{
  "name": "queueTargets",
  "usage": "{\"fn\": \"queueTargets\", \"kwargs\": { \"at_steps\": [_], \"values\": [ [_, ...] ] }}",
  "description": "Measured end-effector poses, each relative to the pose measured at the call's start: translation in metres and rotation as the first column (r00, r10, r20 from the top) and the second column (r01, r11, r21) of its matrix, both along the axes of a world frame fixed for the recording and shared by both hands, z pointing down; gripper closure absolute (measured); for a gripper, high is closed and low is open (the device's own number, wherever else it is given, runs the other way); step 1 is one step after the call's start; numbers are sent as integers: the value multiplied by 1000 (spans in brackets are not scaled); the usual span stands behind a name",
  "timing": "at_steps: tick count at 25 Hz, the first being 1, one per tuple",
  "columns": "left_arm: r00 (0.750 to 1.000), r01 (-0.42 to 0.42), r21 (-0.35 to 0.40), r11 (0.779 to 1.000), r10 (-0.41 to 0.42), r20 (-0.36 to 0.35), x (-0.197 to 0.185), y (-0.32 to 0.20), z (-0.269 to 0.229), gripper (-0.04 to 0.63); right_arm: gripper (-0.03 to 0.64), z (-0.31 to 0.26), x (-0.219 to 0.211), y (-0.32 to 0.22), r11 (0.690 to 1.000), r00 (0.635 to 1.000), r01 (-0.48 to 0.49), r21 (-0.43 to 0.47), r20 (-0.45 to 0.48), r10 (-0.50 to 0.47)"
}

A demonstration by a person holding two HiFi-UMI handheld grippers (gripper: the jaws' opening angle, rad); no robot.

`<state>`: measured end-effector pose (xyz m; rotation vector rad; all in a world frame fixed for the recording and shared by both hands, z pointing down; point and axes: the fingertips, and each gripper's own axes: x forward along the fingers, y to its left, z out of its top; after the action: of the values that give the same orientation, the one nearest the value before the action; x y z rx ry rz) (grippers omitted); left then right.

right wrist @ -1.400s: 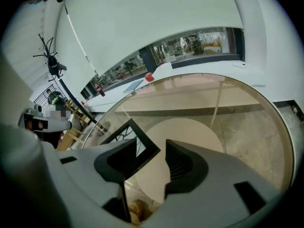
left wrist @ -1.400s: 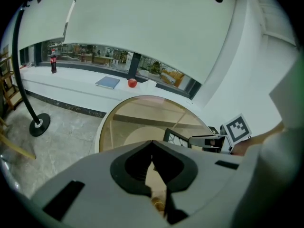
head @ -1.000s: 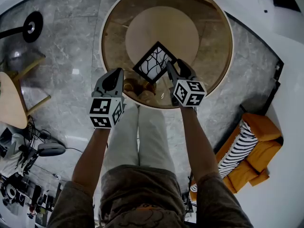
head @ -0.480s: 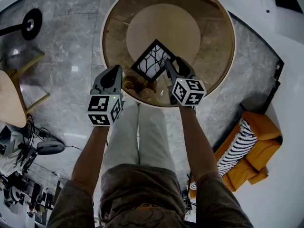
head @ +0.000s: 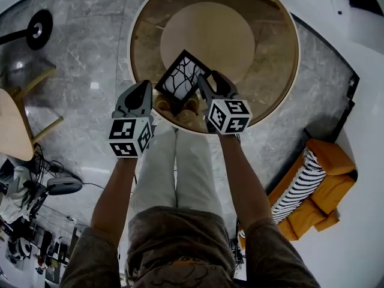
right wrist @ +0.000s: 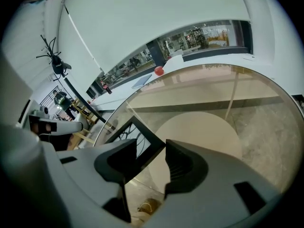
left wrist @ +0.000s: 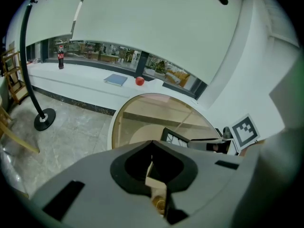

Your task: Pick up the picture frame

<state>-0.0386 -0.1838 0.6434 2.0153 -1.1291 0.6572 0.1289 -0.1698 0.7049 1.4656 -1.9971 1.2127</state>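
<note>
The picture frame (head: 180,78) is black-edged, with a white print of dark branches, and it hangs tilted over the near part of the round glass table (head: 289,71). My right gripper (head: 203,85) is shut on its right corner. In the right gripper view the frame (right wrist: 127,137) sits between the jaws of that gripper (right wrist: 151,149), with the left jaw hiding part of it. My left gripper (head: 144,93) hovers just left of the frame, shut and empty. The left gripper view shows its jaws (left wrist: 152,152) pressed together, and the frame (left wrist: 173,137) lies beyond them to the right.
Through the glass I see the table's pale round base (head: 207,36) and the person's shoes (head: 180,108). An orange sofa with a striped cushion (head: 309,191) stands at the right, a lamp base (head: 41,33) and wooden furniture (head: 15,125) at the left. A far ledge holds a red apple (left wrist: 139,81) and a bottle (left wrist: 60,61).
My right gripper has carried the frame leftward, closer to the left gripper and the table's near rim. The left gripper has stayed put.
</note>
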Motion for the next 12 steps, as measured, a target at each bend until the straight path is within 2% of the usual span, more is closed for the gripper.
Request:
{"fn": "queueTargets", "kwargs": {
  "at_steps": [4, 12],
  "values": [
    [1000, 13, -2, 1000, -13, 2, -18, 0, 5, 578, 425, 3, -20, 2, 1000, 1000, 11, -4, 5, -11],
    [999, 40, -1, 999, -40, 5, -31, 3, 6, 577, 424, 2, -30, 4, 1000, 1000, 27, -4, 3, -27]
  ]
}}
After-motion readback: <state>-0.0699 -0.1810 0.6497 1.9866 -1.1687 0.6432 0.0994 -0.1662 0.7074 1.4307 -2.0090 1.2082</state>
